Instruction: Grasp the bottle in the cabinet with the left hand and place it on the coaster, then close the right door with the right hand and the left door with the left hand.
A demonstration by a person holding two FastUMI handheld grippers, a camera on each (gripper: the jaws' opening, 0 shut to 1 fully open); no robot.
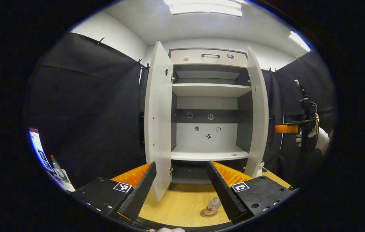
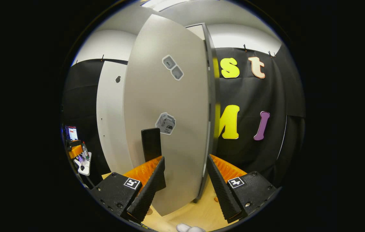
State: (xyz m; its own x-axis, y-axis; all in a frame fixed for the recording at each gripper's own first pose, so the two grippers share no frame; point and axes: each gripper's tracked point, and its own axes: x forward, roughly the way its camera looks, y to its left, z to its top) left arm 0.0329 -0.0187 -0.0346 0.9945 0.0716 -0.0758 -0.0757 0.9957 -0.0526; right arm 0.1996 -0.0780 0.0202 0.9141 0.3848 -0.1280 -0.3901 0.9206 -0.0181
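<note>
A small clear bottle [image 1: 213, 205] stands upright on a round coaster [image 1: 205, 213] on the wooden table, just in front of the cabinet [image 1: 209, 90]. Both cabinet doors hang open: the left door [image 1: 158, 122] and the right door [image 1: 258, 112]. My left gripper [image 1: 184, 190] is open, raised above and behind the bottle, with nothing between its fingers. My right gripper [image 2: 185, 180] is open, close to the outer face of the right door [image 2: 169, 106] beside its black handle [image 2: 151, 144]. From the left gripper view, the right gripper [image 1: 286, 129] sits right of that door, held by a gloved hand [image 1: 319, 137].
The wooden table [image 1: 176, 206] runs under the cabinet. A screen [image 1: 36, 145] and another bottle [image 1: 55, 163] sit at the far left. Black cloth walls close in on both sides. The left door [image 2: 110, 112] shows beyond the right one.
</note>
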